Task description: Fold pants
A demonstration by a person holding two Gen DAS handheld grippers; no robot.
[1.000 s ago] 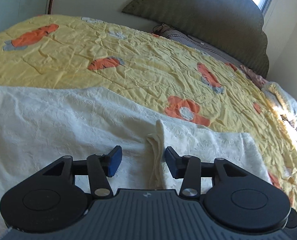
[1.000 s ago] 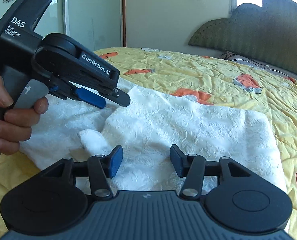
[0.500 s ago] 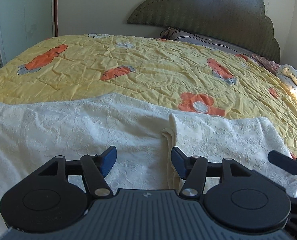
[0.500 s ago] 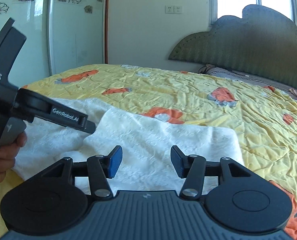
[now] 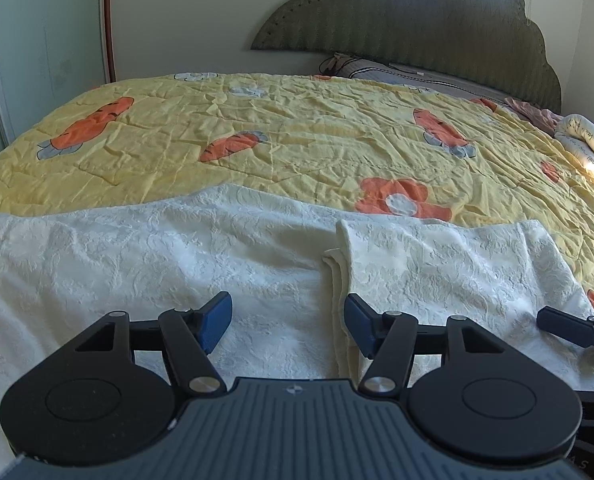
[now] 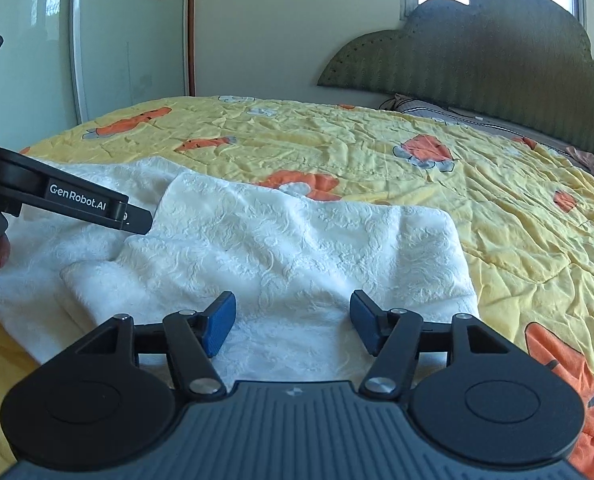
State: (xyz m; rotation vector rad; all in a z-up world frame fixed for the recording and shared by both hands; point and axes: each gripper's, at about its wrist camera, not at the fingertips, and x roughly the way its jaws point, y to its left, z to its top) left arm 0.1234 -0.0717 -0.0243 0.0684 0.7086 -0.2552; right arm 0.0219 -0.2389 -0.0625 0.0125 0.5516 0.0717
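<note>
The right claw (image 6: 291, 322) gapes just over white pants (image 6: 297, 248); the left claw (image 6: 137, 216), perhaps touching them, sits far-left.

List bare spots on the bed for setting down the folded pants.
Free: the yellow carrot-print quilt between the white textured pants and the green scalloped headboard, and the strip right of the pants. Crowded: the near edge, where the pants lie under the open left gripper and right gripper; rumpled bedding far right.

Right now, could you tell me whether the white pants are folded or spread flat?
Partly folded: the pants have one section doubled over the rest, its layered edge showing on the yellow quilt. Neither gripper holds them.
</note>
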